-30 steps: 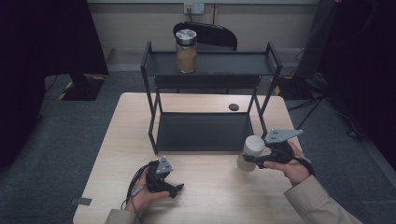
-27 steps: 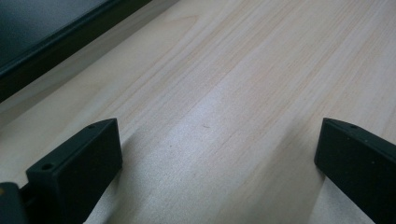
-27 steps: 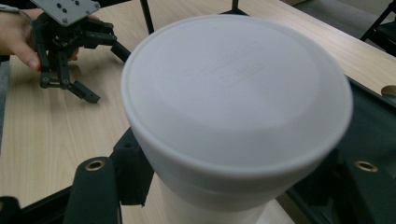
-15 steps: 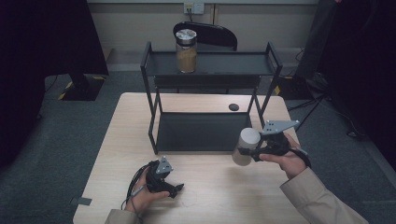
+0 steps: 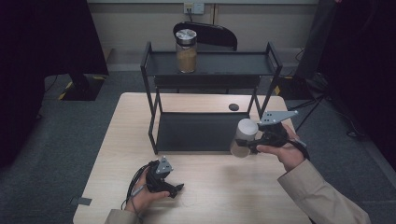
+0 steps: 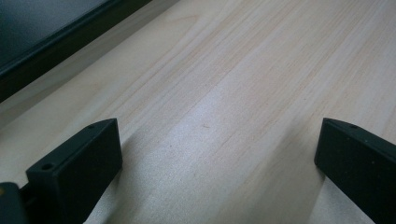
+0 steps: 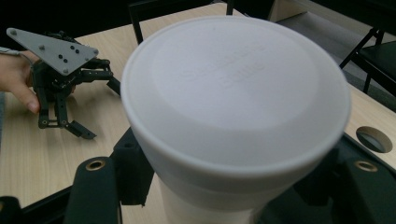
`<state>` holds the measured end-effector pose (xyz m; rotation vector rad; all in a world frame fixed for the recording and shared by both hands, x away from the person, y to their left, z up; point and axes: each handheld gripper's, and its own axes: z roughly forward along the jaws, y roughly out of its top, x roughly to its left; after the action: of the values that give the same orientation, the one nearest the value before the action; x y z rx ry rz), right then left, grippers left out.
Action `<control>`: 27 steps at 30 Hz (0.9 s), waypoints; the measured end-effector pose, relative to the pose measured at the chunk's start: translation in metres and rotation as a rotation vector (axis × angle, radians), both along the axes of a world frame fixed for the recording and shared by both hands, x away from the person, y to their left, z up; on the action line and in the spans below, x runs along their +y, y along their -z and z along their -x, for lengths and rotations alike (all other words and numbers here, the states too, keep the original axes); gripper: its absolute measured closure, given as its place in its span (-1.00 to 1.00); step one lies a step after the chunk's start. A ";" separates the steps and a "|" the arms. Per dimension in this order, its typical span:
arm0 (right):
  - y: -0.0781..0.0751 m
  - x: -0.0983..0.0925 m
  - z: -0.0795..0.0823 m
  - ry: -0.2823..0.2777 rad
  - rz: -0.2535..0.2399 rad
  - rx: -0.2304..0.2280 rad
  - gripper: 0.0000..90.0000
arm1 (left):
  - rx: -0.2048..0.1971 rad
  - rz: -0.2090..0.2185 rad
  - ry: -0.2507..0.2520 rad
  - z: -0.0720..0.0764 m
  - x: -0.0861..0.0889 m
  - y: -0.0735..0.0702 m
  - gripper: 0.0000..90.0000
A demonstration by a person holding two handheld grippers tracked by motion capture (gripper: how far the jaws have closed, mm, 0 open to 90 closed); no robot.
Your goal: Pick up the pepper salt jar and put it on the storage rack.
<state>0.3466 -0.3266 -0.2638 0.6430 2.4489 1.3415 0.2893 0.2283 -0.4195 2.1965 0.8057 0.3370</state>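
**Jar held above the tabletop**

Left gripper [image 5: 175,189] rests on the tabletop [image 5: 215,186], fingers [image 6: 77,168] wide apart around nothing. Right gripper [image 5: 247,145] clamps a white-lidded jar [image 5: 244,136] in the air, just before the rack [image 5: 205,133].

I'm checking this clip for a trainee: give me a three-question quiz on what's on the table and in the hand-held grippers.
1. True or false: the right hand-held gripper holds the white-lidded jar clear of the table.
2. What stands on the rack's top shelf? A) a jar with a metal lid B) a mug C) a box
3. How do the left hand-held gripper's jaws stand, and what is between them?

Key:
1. True; in the right gripper view the jaws clamp it below the lid.
2. A, the jar with brown contents.
3. Wide apart, with bare tabletop between them.
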 end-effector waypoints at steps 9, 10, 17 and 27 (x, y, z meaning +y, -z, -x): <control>-0.014 0.006 -0.008 0.007 0.007 -0.009 -0.22 | 0.000 0.000 0.000 0.000 0.000 0.000 -1.00; -0.015 0.006 -0.009 0.005 0.007 -0.007 -0.22 | 0.000 0.000 0.000 0.000 0.000 0.000 -1.00; -0.021 0.010 -0.016 0.011 0.009 -0.012 -0.22 | 0.000 0.000 -0.001 0.000 0.000 0.000 -1.00; -0.038 0.012 -0.023 0.010 0.010 -0.019 -0.22 | 0.000 0.000 -0.001 0.000 0.000 0.000 -1.00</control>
<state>0.3692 -0.3149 -0.2255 0.6361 2.4329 1.3241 0.2893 0.2283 -0.4196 2.1960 0.8065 0.3370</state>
